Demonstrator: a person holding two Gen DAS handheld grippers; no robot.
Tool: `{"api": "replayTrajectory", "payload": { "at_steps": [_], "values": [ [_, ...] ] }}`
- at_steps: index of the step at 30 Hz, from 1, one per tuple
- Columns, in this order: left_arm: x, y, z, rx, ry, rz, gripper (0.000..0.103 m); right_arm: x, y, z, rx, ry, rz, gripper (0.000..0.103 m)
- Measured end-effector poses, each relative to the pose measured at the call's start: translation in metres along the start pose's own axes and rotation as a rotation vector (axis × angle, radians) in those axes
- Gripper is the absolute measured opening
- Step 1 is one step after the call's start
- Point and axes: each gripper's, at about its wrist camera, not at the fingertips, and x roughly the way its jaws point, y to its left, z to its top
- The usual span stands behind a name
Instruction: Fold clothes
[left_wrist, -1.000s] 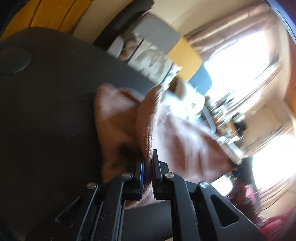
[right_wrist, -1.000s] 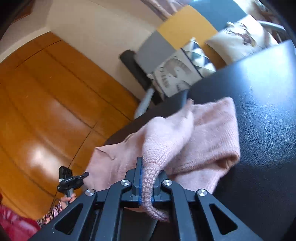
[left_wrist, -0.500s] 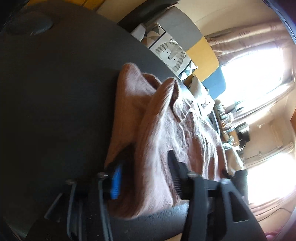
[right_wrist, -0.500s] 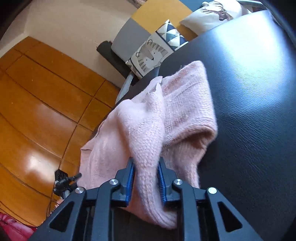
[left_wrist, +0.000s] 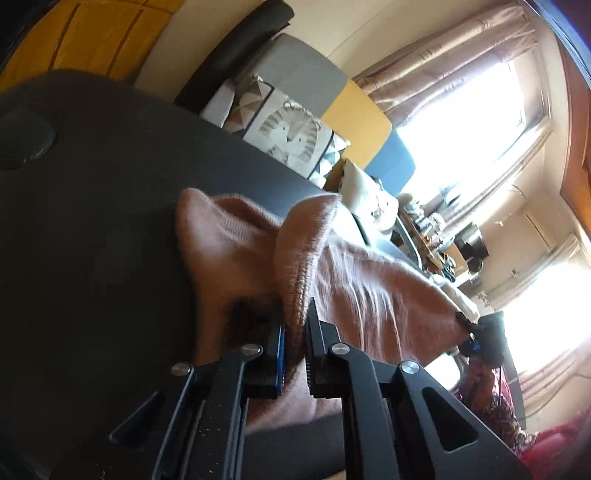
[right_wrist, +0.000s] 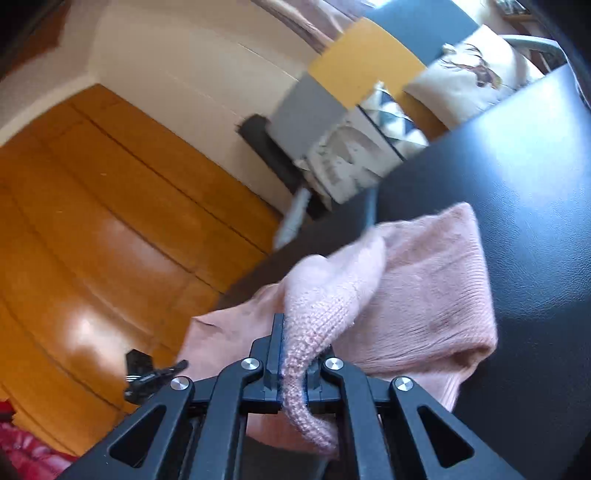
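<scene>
Pink sweater (right_wrist: 424, 295) pinched by both grippers, on table (right_wrist: 535, 184).

the left gripper (left_wrist: 295, 332) has its jaws clamped on a fold of the pink sweater (left_wrist: 369, 295), angled downward. the right gripper (right_wrist: 293, 354) pinches the sweater's knit edge, jaws closed.

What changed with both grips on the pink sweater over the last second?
Both grippers opened briefly half a second ago, with the knit between the jaws, and have re-clamped. The left gripper and right gripper each pinch a raised fold of the pink knit sweater again. The sweater stays bunched on the black table.
</scene>
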Motion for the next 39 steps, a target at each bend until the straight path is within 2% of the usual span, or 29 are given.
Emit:
{"api": "replayTrajectory", "payload": {
  "at_steps": [3, 4, 8, 9, 10, 11, 12, 15, 16, 18, 22, 24, 27, 29, 30, 31, 32, 34, 36, 39],
  "values": [
    [0.009, 0.010, -0.014, 0.011, 0.047, 0.065, 0.009, -0.001, -0.006, -0.012, 0.027, 0.018, -0.006, 0.004],
    [0.016, 0.015, -0.020, -0.001, 0.071, 0.093, 0.009, 0.001, -0.012, -0.018, 0.037, 0.026, -0.030, 0.004],
    [0.027, 0.032, -0.028, -0.075, 0.093, 0.120, 0.009, 0.015, -0.044, -0.036, 0.109, 0.104, -0.174, 0.007],
    [0.026, 0.036, -0.028, -0.098, 0.084, 0.110, 0.009, 0.018, -0.050, -0.039, 0.121, 0.111, -0.201, 0.004],
    [0.024, 0.040, -0.028, -0.123, 0.076, 0.099, 0.010, 0.017, -0.053, -0.039, 0.132, 0.098, -0.190, 0.006],
    [0.023, 0.044, -0.028, -0.153, 0.068, 0.082, 0.013, 0.016, -0.055, -0.039, 0.145, 0.086, -0.182, 0.008],
    [0.023, 0.048, -0.029, -0.174, 0.069, 0.065, 0.013, 0.015, -0.056, -0.037, 0.163, 0.078, -0.179, 0.019],
    [0.022, 0.045, -0.029, -0.171, 0.069, 0.020, 0.012, 0.015, -0.058, -0.032, 0.200, 0.073, -0.165, 0.022],
    [0.017, 0.041, -0.029, -0.163, 0.042, -0.023, 0.008, 0.016, -0.056, -0.031, 0.188, 0.081, -0.165, 0.018],
    [0.000, 0.031, -0.028, -0.152, -0.023, -0.114, 0.008, 0.016, -0.046, -0.028, 0.138, 0.086, -0.166, 0.006],
    [-0.024, 0.019, -0.029, -0.121, -0.061, -0.157, 0.008, 0.003, -0.020, -0.021, 0.089, 0.027, -0.070, 0.005],
    [-0.024, 0.019, -0.032, -0.100, -0.039, -0.122, 0.008, 0.002, -0.014, -0.020, 0.075, 0.025, -0.050, 0.005],
    [-0.008, 0.036, -0.041, -0.092, 0.004, 0.030, 0.008, 0.003, -0.011, -0.024, 0.051, 0.047, -0.051, 0.005],
    [0.004, 0.049, -0.047, -0.109, 0.035, 0.100, 0.008, 0.007, -0.020, -0.035, 0.067, 0.091, -0.096, 0.005],
    [0.008, 0.057, -0.049, -0.131, 0.045, 0.114, 0.010, 0.011, -0.025, -0.038, 0.067, 0.114, -0.145, 0.006],
    [0.005, 0.063, -0.048, -0.183, 0.025, 0.089, 0.009, 0.019, -0.030, -0.040, 0.051, 0.139, -0.244, 0.008],
    [0.002, 0.070, -0.048, -0.234, 0.010, 0.064, 0.010, 0.021, -0.035, -0.042, 0.043, 0.148, -0.295, 0.004],
    [-0.004, 0.073, -0.043, -0.279, 0.003, 0.053, 0.010, 0.011, -0.043, -0.039, 0.138, 0.091, -0.248, 0.017],
    [-0.018, 0.069, -0.034, -0.248, -0.052, 0.132, 0.010, -0.004, -0.046, -0.032, 0.212, 0.010, -0.226, 0.023],
    [-0.042, 0.059, -0.022, -0.216, -0.149, 0.256, 0.010, -0.022, -0.039, -0.018, 0.187, -0.093, -0.285, 0.024]
  ]
}}
